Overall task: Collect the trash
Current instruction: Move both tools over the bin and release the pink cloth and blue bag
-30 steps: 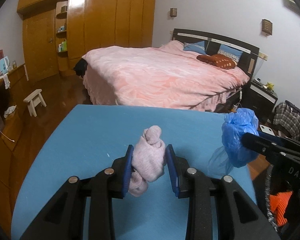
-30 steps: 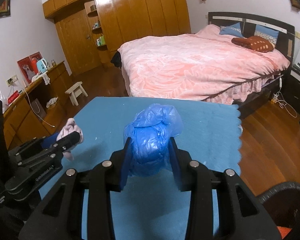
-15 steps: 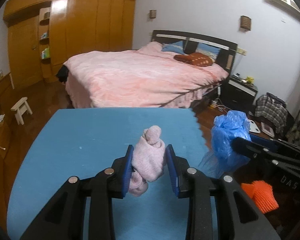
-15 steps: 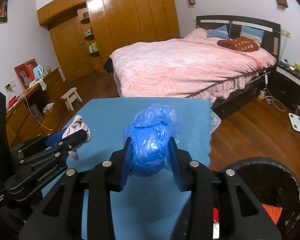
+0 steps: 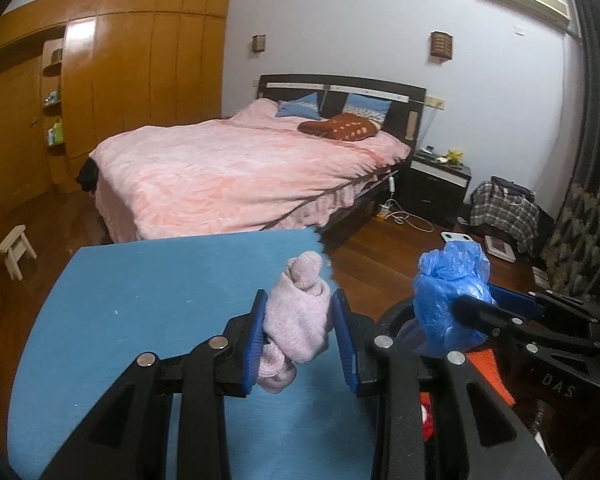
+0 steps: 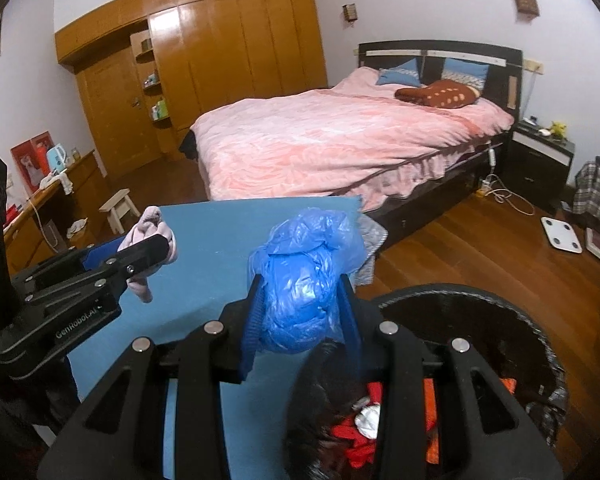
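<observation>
My left gripper is shut on a balled pink cloth and holds it above the right edge of the blue table. My right gripper is shut on a crumpled blue plastic bag and holds it over the near rim of a black trash bin. The bin holds red, orange and white trash. In the left wrist view the bag and right gripper are at the right. In the right wrist view the pink cloth and left gripper are at the left.
A bed with a pink cover stands beyond the table. A nightstand, a white scale and plaid clothes are on the wooden floor at right. A small stool and a sideboard are at left.
Both grippers have moved to the right with their loads. The blue bag went from above the table to over the bin's rim; the pink cloth reached the table's right edge.
</observation>
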A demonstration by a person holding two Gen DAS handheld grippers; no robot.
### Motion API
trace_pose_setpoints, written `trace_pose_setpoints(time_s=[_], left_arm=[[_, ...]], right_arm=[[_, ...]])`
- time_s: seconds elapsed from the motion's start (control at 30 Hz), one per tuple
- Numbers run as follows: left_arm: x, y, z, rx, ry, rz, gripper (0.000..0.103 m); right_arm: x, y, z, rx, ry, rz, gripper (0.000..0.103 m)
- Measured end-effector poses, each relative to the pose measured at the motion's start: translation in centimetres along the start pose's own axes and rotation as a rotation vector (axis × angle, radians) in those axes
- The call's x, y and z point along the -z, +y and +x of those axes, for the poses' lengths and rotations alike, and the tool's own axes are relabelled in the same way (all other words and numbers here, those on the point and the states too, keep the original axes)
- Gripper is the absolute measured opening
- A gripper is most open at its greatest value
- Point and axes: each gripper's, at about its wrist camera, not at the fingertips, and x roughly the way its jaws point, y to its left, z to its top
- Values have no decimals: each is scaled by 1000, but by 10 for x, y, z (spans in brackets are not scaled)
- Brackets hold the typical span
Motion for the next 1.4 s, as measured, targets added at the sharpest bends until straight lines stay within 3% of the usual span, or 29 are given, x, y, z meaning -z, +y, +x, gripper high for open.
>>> trace_pose_setpoints(time_s=[0.33,0.83,1.4], left_arm=[[5,-52,-4,89,-3,61,33],[24,-127,26,241,49,158,33],[35,-163,73,291,94,193,33]], right_arm=[[22,-37,-33,90,-13,48,35],[64,-107,-56,234,4,151,35],[88,-144,-41,279,62,183,35]])
